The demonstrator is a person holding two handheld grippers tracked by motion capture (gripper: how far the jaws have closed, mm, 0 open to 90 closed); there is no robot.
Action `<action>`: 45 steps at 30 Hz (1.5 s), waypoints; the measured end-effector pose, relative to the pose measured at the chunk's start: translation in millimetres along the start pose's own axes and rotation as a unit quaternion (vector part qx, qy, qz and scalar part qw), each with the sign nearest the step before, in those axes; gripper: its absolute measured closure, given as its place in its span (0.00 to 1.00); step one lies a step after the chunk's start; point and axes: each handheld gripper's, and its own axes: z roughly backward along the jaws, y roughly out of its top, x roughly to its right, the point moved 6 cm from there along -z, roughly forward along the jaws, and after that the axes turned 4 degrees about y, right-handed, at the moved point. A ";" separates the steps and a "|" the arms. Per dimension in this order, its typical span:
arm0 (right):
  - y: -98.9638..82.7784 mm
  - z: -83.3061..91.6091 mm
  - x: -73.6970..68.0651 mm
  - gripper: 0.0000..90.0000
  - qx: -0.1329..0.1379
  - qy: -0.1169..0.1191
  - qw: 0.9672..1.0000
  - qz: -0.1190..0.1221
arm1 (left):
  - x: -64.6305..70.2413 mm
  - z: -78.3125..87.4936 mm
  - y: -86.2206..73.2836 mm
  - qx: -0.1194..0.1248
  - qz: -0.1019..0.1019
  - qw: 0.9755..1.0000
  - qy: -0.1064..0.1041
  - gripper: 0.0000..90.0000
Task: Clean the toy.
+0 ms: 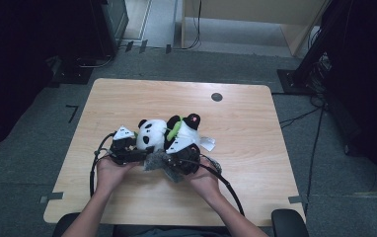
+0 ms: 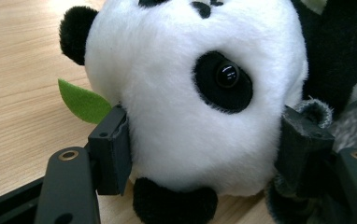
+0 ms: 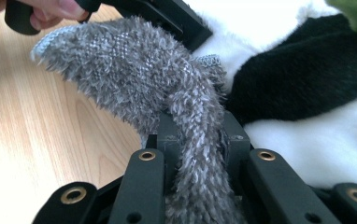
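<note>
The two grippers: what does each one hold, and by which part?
Left gripper clamps the panda by its head; right gripper pinches the grey fuzzy cloth at a narrow bunched strip.

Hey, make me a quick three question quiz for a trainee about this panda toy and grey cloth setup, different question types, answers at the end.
1. True or false: the left gripper has its jaws on either side of the white and black plush panda's head.
2. What does the right gripper hold? A) fuzzy grey fabric piece B) green felt leaf C) white paper tag
3. Fill in: the toy lies on a light ______ table.

Key: 1 true; 2 A; 3 wooden.
</note>
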 end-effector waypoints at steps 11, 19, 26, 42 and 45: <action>-7.2 24.3 1.7 0.84 0.014 -0.017 1.000 0.005 | -0.4 0.0 -0.5 -0.001 -0.001 1.000 -0.001 0.34; -17.2 41.8 9.7 0.84 0.022 -0.013 1.000 -0.011 | -1.1 -0.2 -0.1 -0.001 0.001 1.000 -0.003 0.34; -27.0 50.6 12.5 0.84 0.013 -0.018 1.000 -0.014 | -1.6 -0.3 0.1 -0.001 0.007 1.000 -0.006 0.34; -27.6 56.2 3.3 0.84 0.024 0.020 0.999 -0.032 | -0.8 0.0 0.1 -0.005 0.004 1.000 -0.002 0.34; -19.5 45.9 -6.9 0.84 0.021 0.033 0.999 -0.017 | -0.6 0.1 0.0 -0.005 0.003 1.000 -0.002 0.34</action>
